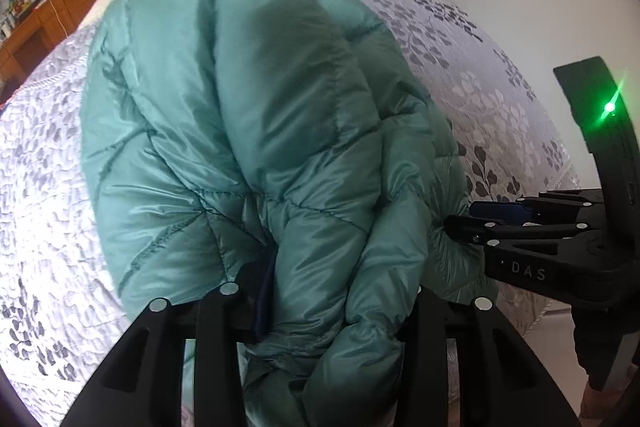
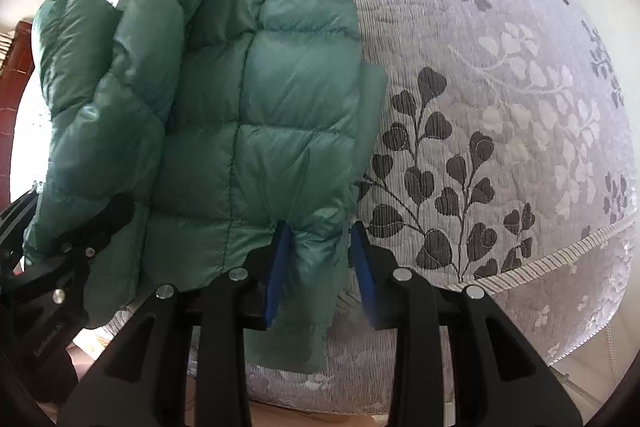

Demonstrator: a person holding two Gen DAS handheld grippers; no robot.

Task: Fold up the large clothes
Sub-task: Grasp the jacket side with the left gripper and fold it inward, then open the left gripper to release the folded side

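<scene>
Bedspread (image 2: 500,131), grey with a leaf pattern, covers the whole work surface, and the green puffer jacket (image 2: 256,115) lies on it near the edge closest to the person. Its long axis runs away from both grippers toward the far side of the bed. One half is already doubled over, bulging on the left gripper's side.

Right gripper (image 2: 320,267) points down at the near hem; its blue pads (image 2: 276,267) straddle a bunched ridge of the hem at a narrowish gap, apparently pinching it. Left gripper (image 1: 324,311) sits at the same near edge, a thick fold of jacket filling the space between its fingers; whether it presses or merely surrounds the fabric I cannot tell.

Both claws hold the near end, so the coming fold likely carries the hem away along that axis.
</scene>
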